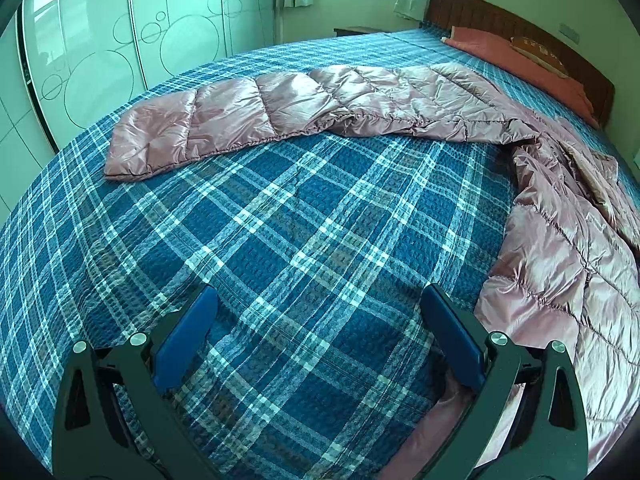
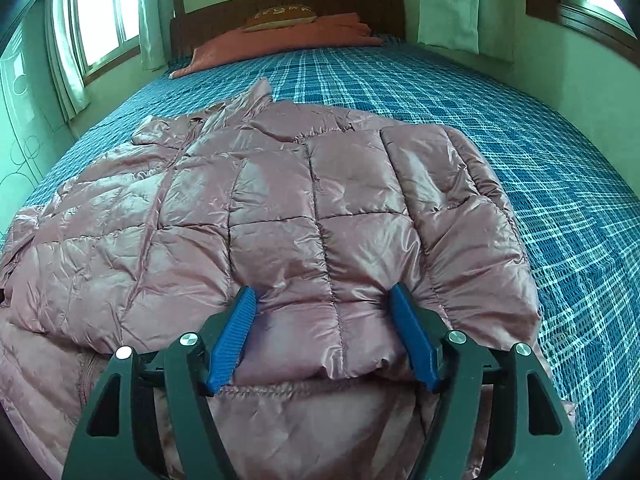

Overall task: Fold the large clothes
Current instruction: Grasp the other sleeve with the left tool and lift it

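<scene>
A shiny pink quilted puffer jacket [image 2: 200, 208] lies spread on the blue plaid bed cover [image 2: 560, 168]. Its right sleeve [image 2: 432, 208] is folded over the body, cuff end nearest me. My right gripper [image 2: 323, 290] is open just over that cuff, and the puffy fabric lies between the blue fingers [image 2: 236, 332] without being pinched. In the left wrist view the other sleeve [image 1: 248, 112] stretches out flat to the left across the bed, and the jacket body [image 1: 560, 264] fills the right edge. My left gripper [image 1: 320, 292] hangs open over bare bed cover [image 1: 280, 220], holding nothing.
A salmon blanket with a patterned pillow [image 2: 280, 14] sits at the wooden headboard [image 2: 360, 0]. A pale wardrobe with circle patterns [image 1: 100, 48] stands along the bed's far side. Curtained windows [image 2: 100, 12] flank the bed. Plaid cover lies bare right of the jacket.
</scene>
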### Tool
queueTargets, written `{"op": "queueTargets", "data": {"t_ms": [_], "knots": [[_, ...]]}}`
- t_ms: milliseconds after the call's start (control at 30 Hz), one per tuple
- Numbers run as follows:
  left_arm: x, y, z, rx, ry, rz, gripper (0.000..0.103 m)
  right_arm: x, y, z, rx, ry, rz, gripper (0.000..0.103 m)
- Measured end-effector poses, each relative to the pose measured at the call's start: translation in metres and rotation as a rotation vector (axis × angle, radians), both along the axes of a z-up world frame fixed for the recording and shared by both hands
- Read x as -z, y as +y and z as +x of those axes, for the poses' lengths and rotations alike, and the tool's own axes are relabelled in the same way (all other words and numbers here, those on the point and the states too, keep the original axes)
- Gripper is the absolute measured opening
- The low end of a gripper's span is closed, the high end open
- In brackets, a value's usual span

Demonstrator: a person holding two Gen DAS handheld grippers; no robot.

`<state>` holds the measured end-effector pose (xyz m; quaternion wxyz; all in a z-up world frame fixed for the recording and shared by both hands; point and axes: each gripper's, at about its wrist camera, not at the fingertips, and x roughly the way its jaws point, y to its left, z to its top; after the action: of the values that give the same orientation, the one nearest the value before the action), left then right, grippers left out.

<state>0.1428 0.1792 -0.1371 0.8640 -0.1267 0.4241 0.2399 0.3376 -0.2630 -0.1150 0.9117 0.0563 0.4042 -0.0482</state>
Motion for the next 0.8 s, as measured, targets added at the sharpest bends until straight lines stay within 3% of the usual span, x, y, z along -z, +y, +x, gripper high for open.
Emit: {"op": "queueTargets", "data": {"t_ms": [100,233,300,433,500,600,633,700,800], "knots": [[-0.003,0.005,-0.003,-0.001,-0.032,-0.058,0.101,0.001,0.001,-0.001,-0.001,-0.004,-0.005,0.071],[-0.011,0.033,-0.021,-0.070,-0.226,-0.270,0.101,0.001,0.000,-0.001,-0.003,-0.008,0.001,0.072],[-0.011,0.049,-0.020,-0.110,-0.273,-0.328,0.101,0.001,0.000,-0.002,-0.005,-0.010,0.001,0.072],[-0.005,0.076,-0.006,-0.167,-0.358,-0.376,0.101,0.001,0.000,-0.002,-0.004,-0.010,0.002,0.073],[0.002,0.093,-0.002,-0.222,-0.418,-0.441,0.100,0.001,0.000,-0.002,-0.006,-0.011,0.003,0.073],[0.002,0.105,0.007,-0.268,-0.473,-0.449,0.099,0.001,0.000,-0.001,-0.006,-0.010,0.001,0.074],[0.004,0.109,0.009,-0.290,-0.487,-0.465,0.096,0.001,0.000,-0.001,-0.006,-0.011,0.001,0.074],[0.011,0.118,0.012,-0.352,-0.498,-0.483,0.075,0.001,-0.001,-0.001,-0.006,-0.011,0.002,0.074],[0.015,0.127,0.019,-0.382,-0.508,-0.488,0.059,0.001,-0.001,-0.001,-0.006,-0.011,0.002,0.074]]}}
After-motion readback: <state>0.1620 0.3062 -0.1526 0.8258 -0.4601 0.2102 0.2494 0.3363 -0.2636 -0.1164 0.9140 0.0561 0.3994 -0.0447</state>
